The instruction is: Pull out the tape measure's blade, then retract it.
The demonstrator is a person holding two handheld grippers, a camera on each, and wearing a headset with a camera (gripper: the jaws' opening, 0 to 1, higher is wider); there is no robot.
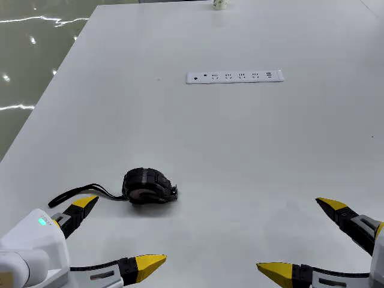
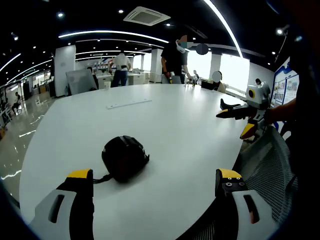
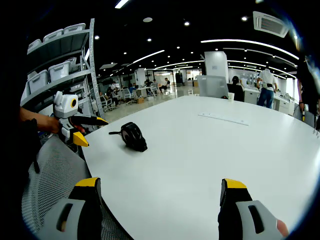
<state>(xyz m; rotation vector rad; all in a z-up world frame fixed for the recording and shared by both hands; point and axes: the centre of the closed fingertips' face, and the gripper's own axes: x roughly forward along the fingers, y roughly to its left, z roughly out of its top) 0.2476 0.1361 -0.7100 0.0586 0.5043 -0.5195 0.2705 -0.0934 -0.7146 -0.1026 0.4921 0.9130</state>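
Observation:
A black tape measure (image 1: pixel 148 186) lies on the white table (image 1: pixel 240 150), its wrist strap trailing to the left and its blade drawn in. In the left gripper view the tape measure (image 2: pixel 124 157) sits just ahead of the jaws; in the right gripper view the tape measure (image 3: pixel 134 135) is farther off to the left. My left gripper (image 1: pixel 114 234) hangs open near the table's front edge, a short way in front of the tape. My right gripper (image 1: pixel 306 240) is open too, well to the tape's right. Both hold nothing. Each gripper shows in the other's view: the right gripper (image 2: pixel 237 120), the left gripper (image 3: pixel 87 130).
A white power strip (image 1: pixel 234 76) lies flat farther back on the table. A small pale object (image 1: pixel 219 4) stands at the far edge. A mesh chair (image 3: pixel 55 185) is at the near edge. People stand in the office beyond the table. Storage shelves (image 3: pixel 55 55) rise at one side.

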